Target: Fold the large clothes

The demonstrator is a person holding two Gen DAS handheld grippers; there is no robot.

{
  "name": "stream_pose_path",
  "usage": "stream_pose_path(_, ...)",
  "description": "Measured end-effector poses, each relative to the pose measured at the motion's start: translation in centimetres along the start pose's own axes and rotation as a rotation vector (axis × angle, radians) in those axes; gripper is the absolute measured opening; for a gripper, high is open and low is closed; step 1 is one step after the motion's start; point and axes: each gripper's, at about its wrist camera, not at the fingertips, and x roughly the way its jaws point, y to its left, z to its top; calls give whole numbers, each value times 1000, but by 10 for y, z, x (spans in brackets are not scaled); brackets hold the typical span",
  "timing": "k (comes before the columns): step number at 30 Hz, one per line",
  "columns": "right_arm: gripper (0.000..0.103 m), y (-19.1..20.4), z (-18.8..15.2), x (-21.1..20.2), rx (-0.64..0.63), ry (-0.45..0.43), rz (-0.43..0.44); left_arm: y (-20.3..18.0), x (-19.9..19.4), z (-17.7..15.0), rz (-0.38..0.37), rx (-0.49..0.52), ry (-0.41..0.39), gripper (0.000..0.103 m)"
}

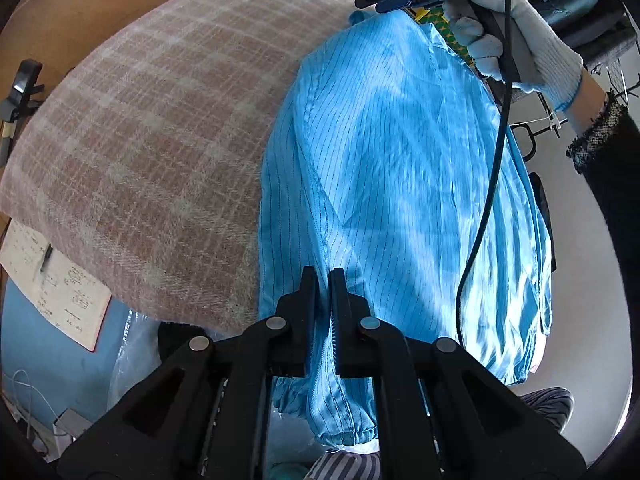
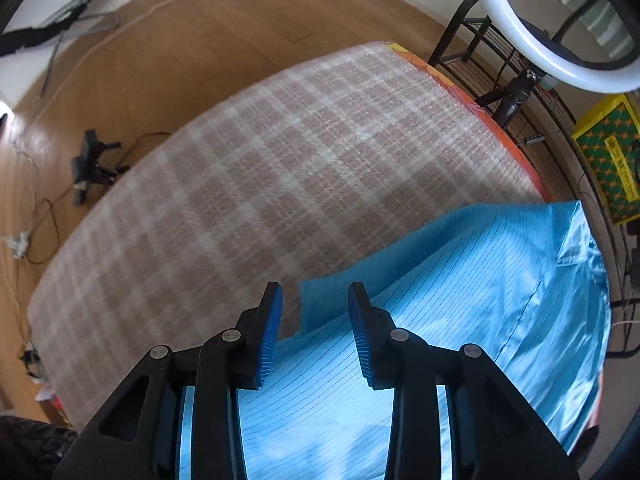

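**Left tool pinned on the cuff end, right tool slack over the folded edge**

The left tool is clamped on a pinch of the blue garment, just above its gathered cuff, which hangs below the jaws off the near edge. The right tool has its blue pads apart with nothing pressed between them; it points steeply down, and a corner of the garment's folded edge lies in the gap beneath, though whether the pads touch the cloth is hard to say from this angle.

From the left tool the garment runs away lengthwise toward the far end, where the right tool sits in a gloved hand. So the long axis joins the two tools, one at each end. The garment covers the right side of a plaid blanket spread over the tabletop; the blanket's left side is bare. The right tool is nearer the collar end, the left nearer the cuff.

The next fold probably turns on the right tool taking that folded edge and carrying it across or along the axis while the left keeps its end anchored.

No containers hold anything of the task; a yellow patterned box stands on the floor, well apart, its contents unseen.
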Motion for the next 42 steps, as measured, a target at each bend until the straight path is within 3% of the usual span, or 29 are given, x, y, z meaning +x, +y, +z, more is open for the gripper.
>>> stream_pose_path(3,32,4,3,7,-52,19,-40,-1,2,1,-18,-6,13,4)
stream_pose_path(6,29,11,5,16,-102,40,-85,-3,6,0,-16,-12,28,11)
stream_pose_path(8,9,16,5,22,-144,58,-108,-6,8,-2,-14,5,31,11)
stream_pose_path(10,1,17,4,22,-152,57,-124,-6,9,-2,-13,18,32,9)
stream_pose_path(13,0,11,11,3,-118,-16,-114,-5,10,-5,0,27,37,5)
stream_pose_path(17,0,-18,36,-26,51,-146,-28,-5,11,-8,4,28,42,4)
stream_pose_path(23,0,-24,53,-16,81,-195,-26,-9,14,-11,10,34,36,4)
stream_pose_path(26,8,-24,49,-10,77,-90,49,-7,13,-10,7,25,35,4)
stream_pose_path(27,26,-19,46,-4,43,-22,55,-8,13,-10,8,25,36,4)
stream_pose_path(28,35,-14,43,2,3,19,34,-8,13,-10,9,26,36,4)
stream_pose_path(30,35,6,33,9,-111,61,-80,-8,12,-10,8,26,35,4)
stream_pose_path(35,35,29,31,15,-137,90,-59,-14,13,-9,17,45,32,4)
stream_pose_path(38,35,37,31,27,-165,128,-143,-15,14,-9,22,51,31,4)
stream_pose_path(39,30,39,30,30,-172,137,-147,-15,14,-9,23,53,31,4)
stream_pose_path(40,8,38,29,32,-178,135,-146,-16,14,-9,24,56,30,4)
stream_pose_path(41,1,37,27,34,-183,136,-143,-16,14,-9,26,60,29,4)
stream_pose_path(42,1,37,26,34,-180,130,-144,-17,14,-9,26,62,28,4)
